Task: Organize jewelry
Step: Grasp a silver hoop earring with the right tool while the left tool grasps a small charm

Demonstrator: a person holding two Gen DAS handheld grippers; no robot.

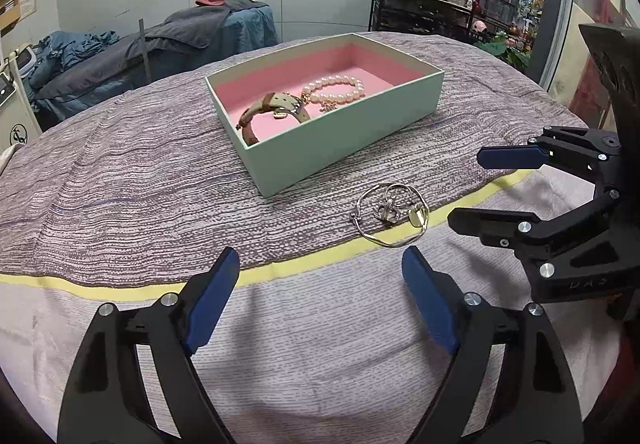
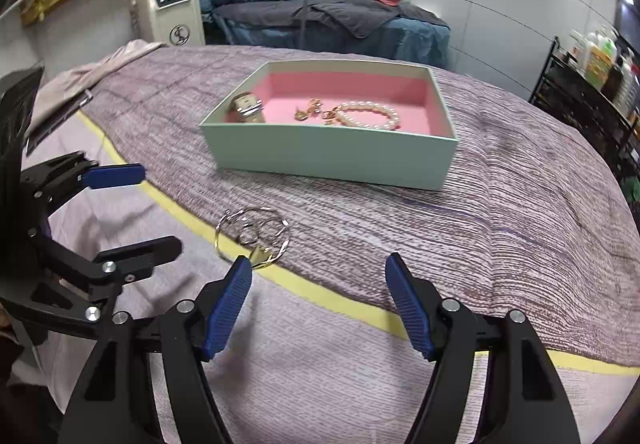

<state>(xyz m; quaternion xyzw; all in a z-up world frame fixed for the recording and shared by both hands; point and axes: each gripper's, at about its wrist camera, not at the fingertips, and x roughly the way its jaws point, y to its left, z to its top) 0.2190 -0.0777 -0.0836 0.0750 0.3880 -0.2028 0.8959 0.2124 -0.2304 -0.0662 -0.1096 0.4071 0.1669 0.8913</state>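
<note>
The mint-green cardboard box with pink lining (image 1: 344,132) sits on the purple-striped bedspread with a yellow band (image 1: 120,204). Left of the box, further back, stands a massage bed with grey and blue covers (image 1: 192,32); right of the box, a black rack of bottles (image 1: 424,0). Nothing lies between the box and the tangle of thin silver bangles with a gold charm (image 1: 390,214), which rests on the cloth just in front of the box, across the yellow band.

Inside the box, from the left: a tan leather strap watch (image 1: 272,110), then a pink pearl bracelet (image 1: 334,90).

The left gripper (image 1: 320,268) hovers near the bangles, jaws wide and empty. The right gripper (image 2: 318,270) hangs beside them, jaws also apart, holding nothing.
</note>
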